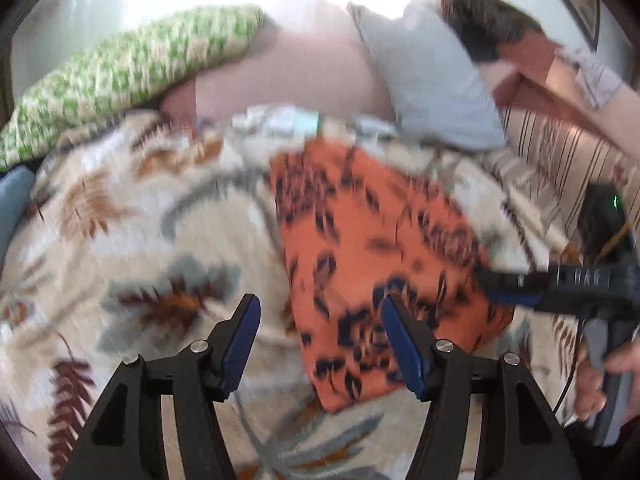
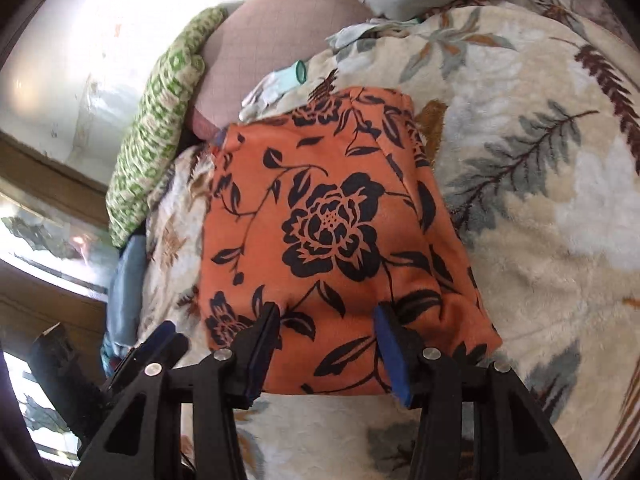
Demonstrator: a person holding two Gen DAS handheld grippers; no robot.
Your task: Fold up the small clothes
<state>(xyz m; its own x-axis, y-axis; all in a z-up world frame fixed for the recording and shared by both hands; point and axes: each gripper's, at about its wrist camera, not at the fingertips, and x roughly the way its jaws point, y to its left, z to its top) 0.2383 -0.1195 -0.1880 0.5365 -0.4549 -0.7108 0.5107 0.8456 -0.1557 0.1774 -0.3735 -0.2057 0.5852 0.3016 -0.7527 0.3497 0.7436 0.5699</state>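
Observation:
An orange garment with black flowers (image 2: 332, 216) lies folded flat on a cream blanket with a leaf print (image 2: 540, 184). My right gripper (image 2: 326, 312) hovers over the garment's near edge with its jaws apart; the cloth lies under them, not pinched. In the blurred left wrist view the same garment (image 1: 380, 240) runs up the middle. My left gripper (image 1: 320, 304) stands open at the garment's left edge, nothing between its fingers. The right gripper (image 1: 500, 286) reaches in from the right over the garment's other edge, held by a hand (image 1: 600, 380).
A green patterned pillow (image 2: 160, 128) lies at the far left beside a pink cushion (image 2: 272, 40). Small pale clothes (image 2: 280, 80) sit just beyond the garment, and a grey pillow (image 1: 432, 80) lies at the back. A person's arm (image 1: 580, 96) reaches in at the upper right.

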